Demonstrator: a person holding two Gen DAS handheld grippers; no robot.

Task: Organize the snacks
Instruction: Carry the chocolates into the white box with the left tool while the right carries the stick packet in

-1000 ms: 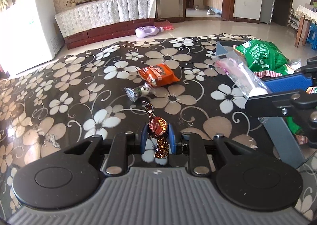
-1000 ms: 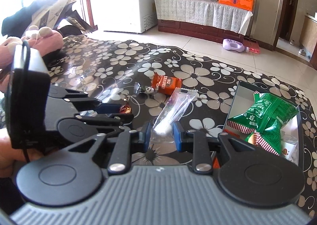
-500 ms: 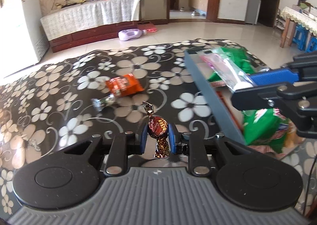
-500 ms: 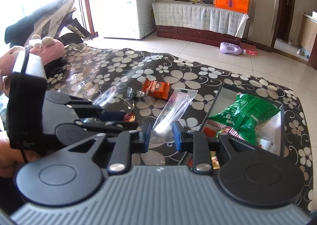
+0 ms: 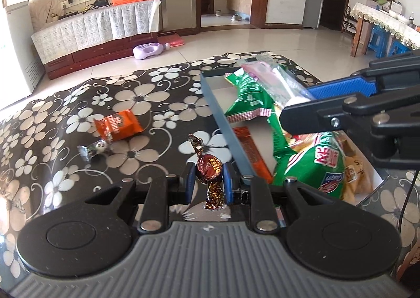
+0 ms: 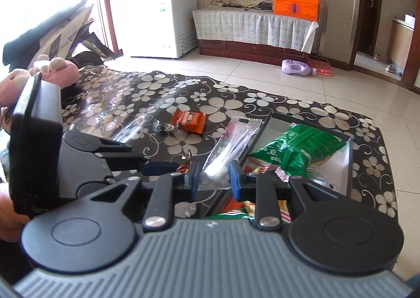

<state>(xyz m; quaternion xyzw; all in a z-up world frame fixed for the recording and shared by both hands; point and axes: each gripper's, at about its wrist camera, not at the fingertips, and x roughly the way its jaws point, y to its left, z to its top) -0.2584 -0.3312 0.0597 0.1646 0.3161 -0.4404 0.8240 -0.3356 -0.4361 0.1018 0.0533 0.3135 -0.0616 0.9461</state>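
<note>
Your left gripper (image 5: 209,184) is pinching the brown foil candy (image 5: 209,169) just beside the grey box (image 5: 225,127); your right gripper (image 6: 212,176) is clamping the clear sachet (image 6: 231,144) above its near corner. Both are likely heading in with the green bags (image 6: 296,148); orange packet (image 5: 118,124) and small candy (image 5: 95,147) are waiting on the table (image 5: 147,93).

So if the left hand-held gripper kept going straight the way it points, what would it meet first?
Probably the flowered tabletop, just left of the grey box. The left hand-held gripper, shut on the brown candy, aims down past the box wall. Depth is unclear, so it could clip that wall.
</note>
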